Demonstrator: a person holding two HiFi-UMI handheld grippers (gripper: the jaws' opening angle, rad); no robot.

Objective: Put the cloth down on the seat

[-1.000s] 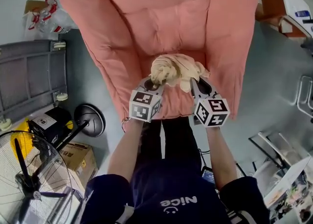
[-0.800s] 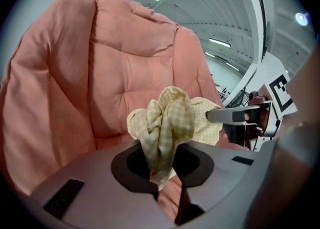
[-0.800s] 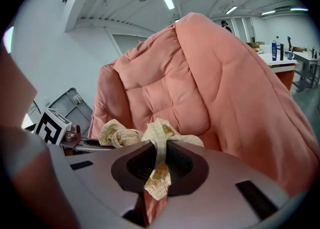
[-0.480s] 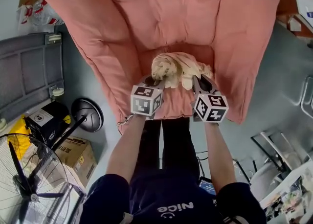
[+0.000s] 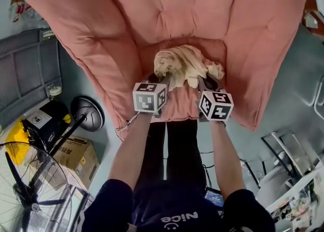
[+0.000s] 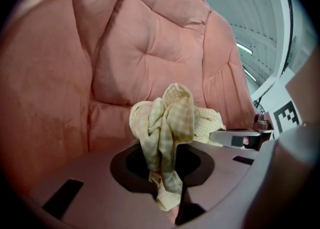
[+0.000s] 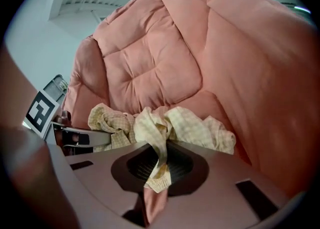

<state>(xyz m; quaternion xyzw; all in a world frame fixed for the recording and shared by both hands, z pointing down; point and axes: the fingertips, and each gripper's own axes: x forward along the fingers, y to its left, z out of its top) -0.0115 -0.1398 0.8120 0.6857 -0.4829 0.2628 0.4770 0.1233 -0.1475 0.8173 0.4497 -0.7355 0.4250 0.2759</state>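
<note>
Cloth [image 5: 183, 66], bunched, sits low over the pink seat [image 5: 177, 105], pinched by both tools: right hand-held gripper [image 5: 208, 84] nearly closed on it, left hand-held gripper [image 5: 162, 81] beginning to open around it. Recommend lowering until fabric rests, then releasing both fully.

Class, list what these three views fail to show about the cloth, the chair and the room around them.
- Cloth underside: every view, hidden by its own folds; contact with the seat unclear.
- Chair top: head view, cut off by the edge.
- Fan: head view, cut off at the left edge.
- Box print: head view, too small.
</note>
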